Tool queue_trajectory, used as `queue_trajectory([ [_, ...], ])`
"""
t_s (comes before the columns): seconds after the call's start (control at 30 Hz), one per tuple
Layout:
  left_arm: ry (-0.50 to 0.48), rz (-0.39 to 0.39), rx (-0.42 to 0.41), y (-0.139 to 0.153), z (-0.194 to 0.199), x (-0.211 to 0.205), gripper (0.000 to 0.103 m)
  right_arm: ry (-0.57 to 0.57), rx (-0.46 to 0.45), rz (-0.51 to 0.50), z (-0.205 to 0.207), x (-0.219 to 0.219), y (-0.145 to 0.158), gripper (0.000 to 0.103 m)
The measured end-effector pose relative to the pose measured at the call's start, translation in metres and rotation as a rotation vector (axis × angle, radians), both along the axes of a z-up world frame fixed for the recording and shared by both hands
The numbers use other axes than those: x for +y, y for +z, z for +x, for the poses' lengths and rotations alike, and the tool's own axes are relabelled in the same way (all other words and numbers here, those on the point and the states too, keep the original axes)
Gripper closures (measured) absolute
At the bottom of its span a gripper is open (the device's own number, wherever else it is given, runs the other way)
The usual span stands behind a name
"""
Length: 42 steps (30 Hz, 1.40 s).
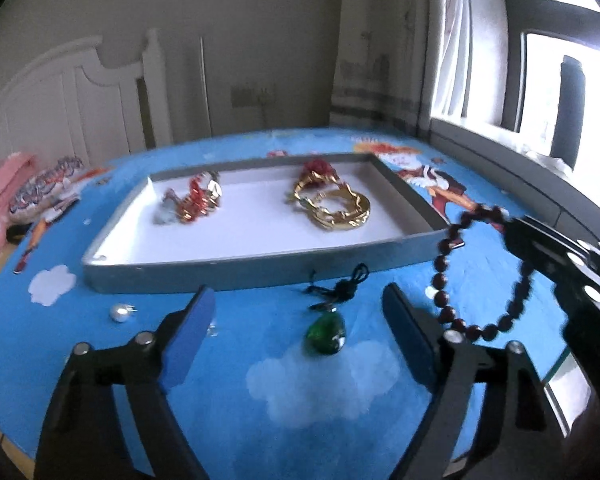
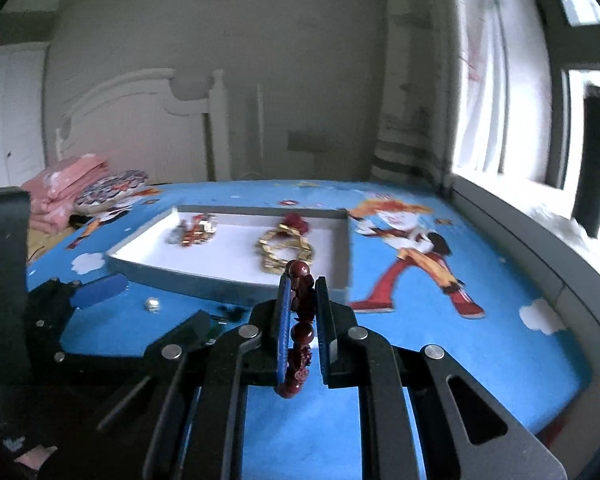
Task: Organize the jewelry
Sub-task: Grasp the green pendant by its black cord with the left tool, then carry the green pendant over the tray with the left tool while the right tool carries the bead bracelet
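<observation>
My right gripper (image 2: 302, 286) is shut on a dark red bead bracelet (image 2: 301, 334), which hangs above the blue cartoon table cover. The left wrist view shows that bracelet (image 1: 439, 280) dangling as a loop from the right gripper (image 1: 516, 232), by the near right corner of the tray. My left gripper (image 1: 300, 320) is open and low over the table. A green teardrop pendant (image 1: 326, 334) on a black cord lies between its blue pads, untouched. The grey tray (image 1: 240, 270) with a white floor holds gold bracelets (image 1: 340, 208) and red-and-gold pieces (image 1: 192, 204).
A pearl (image 1: 118, 313) lies on the table left of the left gripper. Folded pink cloth (image 2: 64, 188) and a patterned pouch (image 2: 112, 190) sit at the table's far left. A window ledge (image 2: 540, 256) runs along the right side. A white headboard stands behind.
</observation>
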<state>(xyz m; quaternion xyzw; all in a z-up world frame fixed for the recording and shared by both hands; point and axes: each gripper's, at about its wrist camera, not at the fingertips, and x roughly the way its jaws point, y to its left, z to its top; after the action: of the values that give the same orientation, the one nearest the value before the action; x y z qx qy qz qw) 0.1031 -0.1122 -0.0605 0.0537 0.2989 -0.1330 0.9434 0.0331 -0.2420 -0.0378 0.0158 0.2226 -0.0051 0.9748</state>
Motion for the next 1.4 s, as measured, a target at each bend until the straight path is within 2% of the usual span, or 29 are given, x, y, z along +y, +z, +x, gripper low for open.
queue_trajectory([
  [0.17, 0.016, 0.025, 0.046, -0.005, 0.013, -0.019, 0.033, -0.038, 0.013, 0.039, -0.003, -0.025, -0.007, 0.091],
  [0.3, 0.009, 0.043, 0.097, -0.018, 0.02, -0.03, 0.052, -0.039, 0.017, 0.063, -0.007, -0.034, -0.013, 0.091],
  [0.37, 0.013, 0.038, 0.074, -0.019, 0.019, -0.03, 0.062, -0.034, 0.015, 0.071, -0.009, -0.036, -0.014, 0.091],
  [0.43, -0.003, 0.051, 0.057, -0.02, 0.018, -0.033, 0.09, -0.028, 0.013, 0.078, -0.009, -0.037, -0.015, 0.091],
  [0.63, -0.042, 0.056, 0.026, -0.022, 0.01, -0.031, 0.092, -0.027, 0.021, 0.088, -0.009, -0.039, -0.019, 0.091],
  [0.9, -0.03, 0.034, -0.007, -0.014, -0.002, -0.019, 0.092, -0.012, 0.019, 0.063, -0.007, -0.029, -0.018, 0.091],
  [1.4, 0.055, -0.001, -0.08, 0.005, -0.025, 0.029, 0.092, 0.03, -0.008, -0.01, -0.012, 0.004, -0.003, 0.091],
])
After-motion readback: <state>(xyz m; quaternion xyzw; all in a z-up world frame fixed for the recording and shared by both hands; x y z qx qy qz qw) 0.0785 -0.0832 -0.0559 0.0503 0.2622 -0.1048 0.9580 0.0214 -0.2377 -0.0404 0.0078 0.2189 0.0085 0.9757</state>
